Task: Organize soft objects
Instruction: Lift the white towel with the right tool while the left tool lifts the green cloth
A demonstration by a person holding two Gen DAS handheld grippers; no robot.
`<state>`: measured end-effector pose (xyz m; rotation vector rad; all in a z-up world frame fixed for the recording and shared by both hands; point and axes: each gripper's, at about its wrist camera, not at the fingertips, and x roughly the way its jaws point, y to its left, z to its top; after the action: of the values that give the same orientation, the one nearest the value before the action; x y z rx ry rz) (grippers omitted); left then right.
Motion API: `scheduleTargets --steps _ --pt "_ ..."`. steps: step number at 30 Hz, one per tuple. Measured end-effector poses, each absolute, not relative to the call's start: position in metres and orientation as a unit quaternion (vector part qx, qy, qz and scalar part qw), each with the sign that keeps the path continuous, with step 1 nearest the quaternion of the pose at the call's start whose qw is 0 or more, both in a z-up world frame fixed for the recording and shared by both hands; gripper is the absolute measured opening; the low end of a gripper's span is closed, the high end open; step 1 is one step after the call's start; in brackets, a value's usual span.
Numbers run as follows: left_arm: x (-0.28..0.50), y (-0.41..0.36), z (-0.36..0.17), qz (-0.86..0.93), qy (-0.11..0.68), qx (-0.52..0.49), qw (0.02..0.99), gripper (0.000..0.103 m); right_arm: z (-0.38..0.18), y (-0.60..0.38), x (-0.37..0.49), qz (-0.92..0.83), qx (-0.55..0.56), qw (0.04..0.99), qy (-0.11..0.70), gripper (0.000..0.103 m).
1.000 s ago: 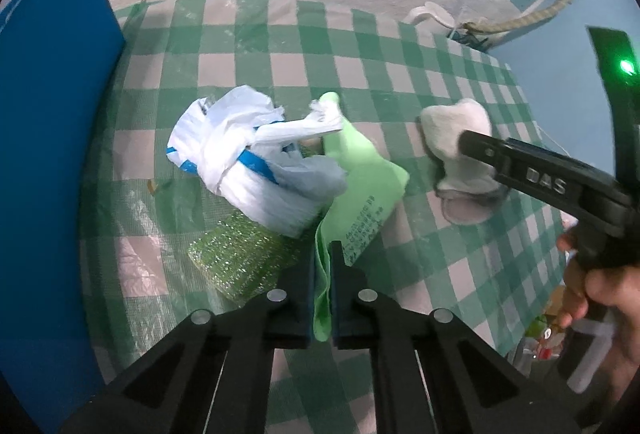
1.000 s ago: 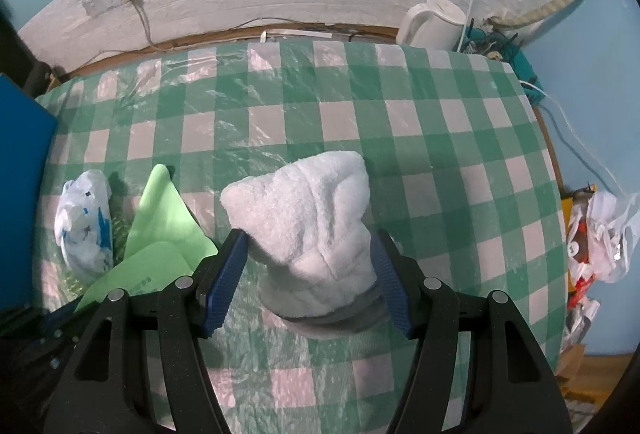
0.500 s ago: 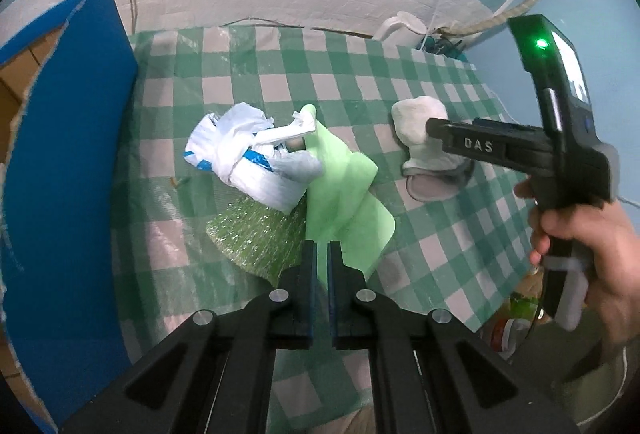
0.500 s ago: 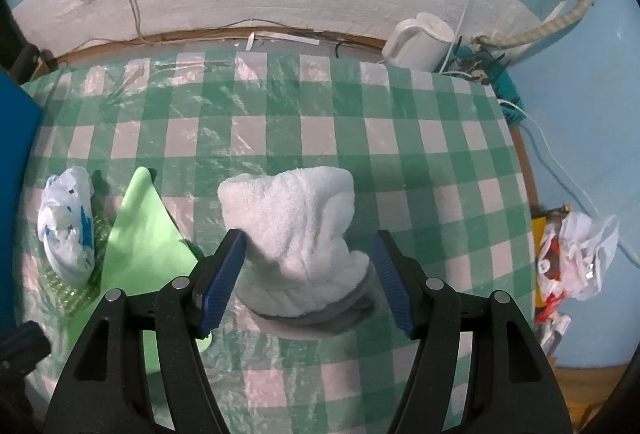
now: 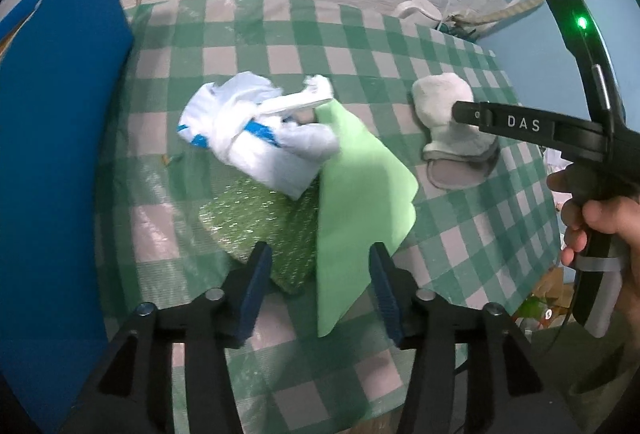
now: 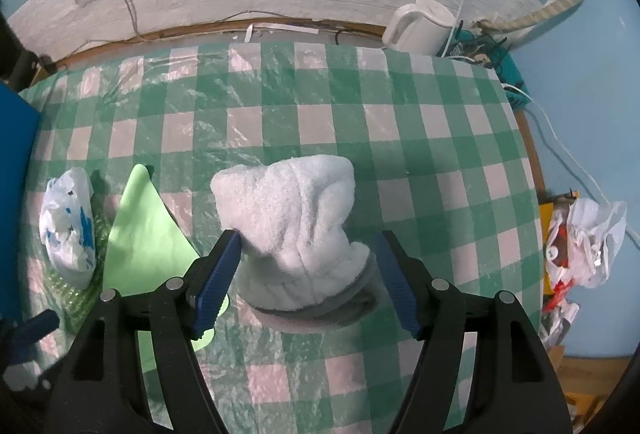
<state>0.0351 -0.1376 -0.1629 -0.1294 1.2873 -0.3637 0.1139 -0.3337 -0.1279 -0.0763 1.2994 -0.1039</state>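
Green fabric first: the light green cloth lies flat and smooth on the desk, one corner pointing to the upper middle of the left wrist view, its lower edge reaching down between the fingers of the left gripper. Those fingers now stand wide apart and grip nothing; half a second ago they were pinched together on the cloth's near edge, so the cloth has been let go. Left of the cloth, partly under it, sits a glittery green scouring pad. Beyond both, at frame centre, a crumpled white plastic bag with blue print rests on the pad's far side and touches the cloth's upper edge.

Right wrist view: the right gripper has its blue-padded fingers spread on either side of the white fluffy slipper. The left pad sits against the fleece; the right pad is clear of it. No squeeze visible in the pile. Slipper stands at frame centre, grey sole on the desk, toe pointing away; position matches the earlier frame. From the left wrist view the slipper is at the right, well apart from the cloth.

Far edge: white kettle, upper right. Blue board, left edge of frame.
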Motion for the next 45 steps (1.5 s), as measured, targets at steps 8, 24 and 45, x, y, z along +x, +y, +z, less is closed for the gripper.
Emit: scheduleTargets --steps 8,24,45 --pt "0.031 -0.160 -0.170 -0.171 0.605 -0.052 0.776 0.066 -0.121 -0.339 0.110 -0.047 -0.029 0.798 0.600 0.069" --pt "0.027 -0.207 -0.187 -0.190 0.601 -0.005 0.776 0.069 -0.132 -0.345 0.116 -0.013 -0.017 0.798 0.603 0.074" --pt "0.036 -0.211 -0.196 -0.194 0.599 -0.002 0.777 0.053 -0.166 -0.346 0.116 -0.011 -0.018 0.767 0.642 0.063"
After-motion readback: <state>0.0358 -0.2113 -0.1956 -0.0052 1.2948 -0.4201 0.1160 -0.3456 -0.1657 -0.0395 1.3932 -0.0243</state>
